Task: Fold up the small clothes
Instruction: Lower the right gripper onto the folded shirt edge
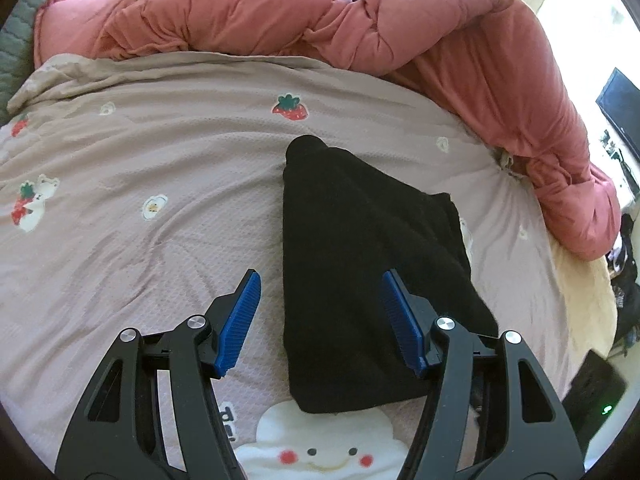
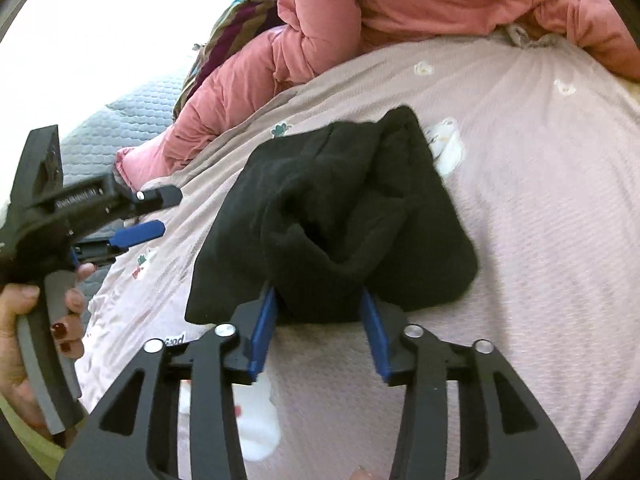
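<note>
1. The left gripper [image 1: 320,316] has its jaws standing wide, with ribbed blue pads [image 1: 240,324] on black frames. They hover over the near part of a black garment [image 1: 360,264] without pressing on it.
2. The right gripper [image 2: 320,334] has its jaws partly apart. The near edge of the black garment [image 2: 340,220] lies between its blue pads [image 2: 262,336], which stand just beside the cloth; no clear squeeze shows, so the jaws read as loose.
3. The garment is thick, matt and fleecy. From the left wrist it looks like a flat, folded wedge that narrows toward its far end. From the right wrist it looks bunched, with a deep fold open at the middle.
4. Only the right wrist view shows the left gripper [image 2: 136,232] from the side, blurred, held by a hand [image 2: 24,320] with dark red nails around a grey handle.
5. The garment lies on a bed under a pale pink, waffle-textured cover [image 1: 120,208] printed with strawberries and a smiling white cloud [image 1: 324,444].
6. A puffy, salmon-pink quilt [image 1: 440,40] is heaped along the far side, beside a striped cloth [image 2: 236,28] and a grey quilted mattress [image 2: 120,128].
7. Bright daylight washes out the room edge; a dark screen [image 1: 620,100] stands at the right.
</note>
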Available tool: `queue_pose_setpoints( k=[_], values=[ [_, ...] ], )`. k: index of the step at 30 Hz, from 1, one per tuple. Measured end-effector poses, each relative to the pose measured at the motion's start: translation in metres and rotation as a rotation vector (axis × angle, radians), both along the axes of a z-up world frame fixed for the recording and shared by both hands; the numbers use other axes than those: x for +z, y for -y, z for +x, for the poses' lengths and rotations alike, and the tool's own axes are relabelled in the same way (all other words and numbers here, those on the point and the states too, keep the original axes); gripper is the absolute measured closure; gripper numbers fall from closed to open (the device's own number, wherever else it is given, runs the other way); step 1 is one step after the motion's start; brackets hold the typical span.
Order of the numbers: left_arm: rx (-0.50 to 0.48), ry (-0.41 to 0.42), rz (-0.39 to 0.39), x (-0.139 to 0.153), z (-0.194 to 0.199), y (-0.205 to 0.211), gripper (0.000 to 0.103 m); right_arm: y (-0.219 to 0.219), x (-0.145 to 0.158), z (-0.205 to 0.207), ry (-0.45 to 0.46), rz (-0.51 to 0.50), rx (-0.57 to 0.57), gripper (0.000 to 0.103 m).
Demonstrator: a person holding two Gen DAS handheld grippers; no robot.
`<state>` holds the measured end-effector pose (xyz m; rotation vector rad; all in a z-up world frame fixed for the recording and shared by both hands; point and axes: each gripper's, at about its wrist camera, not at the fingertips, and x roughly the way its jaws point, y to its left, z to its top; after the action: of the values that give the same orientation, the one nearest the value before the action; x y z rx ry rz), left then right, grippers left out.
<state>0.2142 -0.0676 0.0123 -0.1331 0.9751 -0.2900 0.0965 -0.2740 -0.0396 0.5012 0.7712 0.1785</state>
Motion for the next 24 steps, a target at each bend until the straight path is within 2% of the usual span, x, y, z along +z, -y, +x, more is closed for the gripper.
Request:
queue_pose_setpoints(
  k=[3, 7, 12, 14, 16, 18, 21, 24],
  values=[
    [-0.003, 0.024, 0.039, 0.001, -0.004, 0.004, 0.048, 0.012, 0.006, -0.009, 0.015, 0.010, -0.019, 0.051],
    [-0.004, 0.056, 0.083, 0.003, -0.009, 0.006, 0.045, 0.029, 0.015, -0.011, 0.031, 0.005, -0.052, 0.050],
    [-0.006, 0.090, 0.127, 0.005, -0.013, 0.009, 0.038, 0.043, 0.028, -0.004, 0.046, -0.011, -0.053, 0.043],
    [-0.004, 0.097, 0.139, 0.005, -0.014, 0.010, 0.035, 0.046, 0.035, 0.000, 0.050, -0.021, -0.041, 0.036],
    [0.000, 0.095, 0.136, 0.004, -0.014, 0.009, 0.030, 0.047, 0.043, 0.007, 0.059, -0.039, -0.024, 0.035],
    [0.003, 0.089, 0.134, 0.001, -0.013, 0.008, 0.029, 0.045, 0.050, 0.015, 0.055, -0.070, 0.008, 0.028],
    [0.009, 0.079, 0.150, -0.007, -0.010, 0.006, 0.029, 0.044, 0.054, 0.030, 0.050, -0.056, 0.055, 0.027],
    [0.007, 0.063, 0.160, -0.016, -0.008, 0.006, 0.029, 0.044, 0.055, 0.053, 0.031, -0.074, 0.054, 0.027]
  ],
)
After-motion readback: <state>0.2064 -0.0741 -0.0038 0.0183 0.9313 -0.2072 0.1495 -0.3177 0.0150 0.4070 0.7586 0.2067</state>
